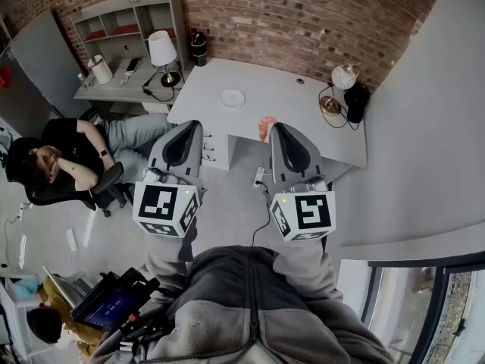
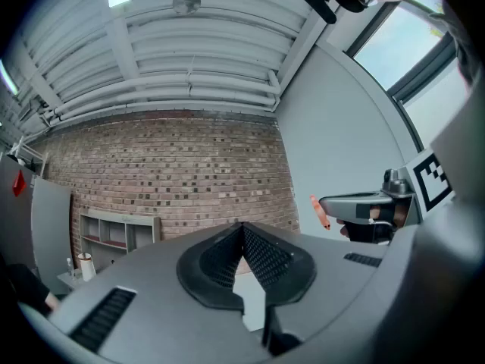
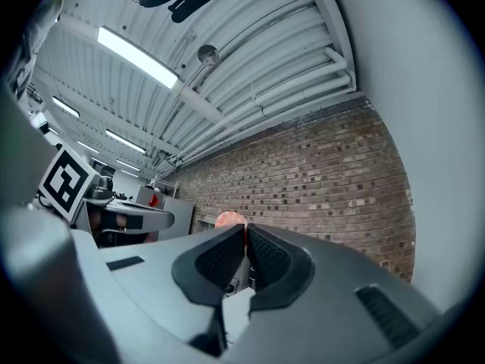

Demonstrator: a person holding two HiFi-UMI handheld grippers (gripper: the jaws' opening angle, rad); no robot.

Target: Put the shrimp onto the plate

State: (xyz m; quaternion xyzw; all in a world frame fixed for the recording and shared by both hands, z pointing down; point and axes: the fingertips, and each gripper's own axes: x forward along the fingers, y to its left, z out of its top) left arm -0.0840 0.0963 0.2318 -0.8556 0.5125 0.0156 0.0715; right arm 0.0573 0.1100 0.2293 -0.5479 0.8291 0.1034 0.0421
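Nearest the lens, grey jacket point(image 1: 258, 309) of the person, then two marker cubes, then both grippers held out above the floor at the near edge of the white surface point(image 1: 303, 112).

Right gripper point(image 1: 275, 127): clamped on the shrimp point(image 1: 265, 127), pads pinched tight, with the pink body poking out past the tips. Left gripper point(image 1: 195, 125): pads together on nothing, level with the right one and well to its left.

Shrimp: in the air by the near edge of the surface, not yet over the plate point(image 1: 233, 98). Plate: white, bare, flat on the surface, farther off and to the left of the shrimp.

From the left gripper view, long and thin, long axis roughly upright with a slight lean, crossing the line of the right gripper's jaws. Cannot tell head end from tail end.

To do the step well, probably:
- Carry far and left until the shrimp hangs over the plate's middle, not its rim.
- Tip the gripper so the long axis lies flat.
- Lower until the shrimp is touching or just above the plate, then part the jaws slowly.
- Keep the left gripper clear.
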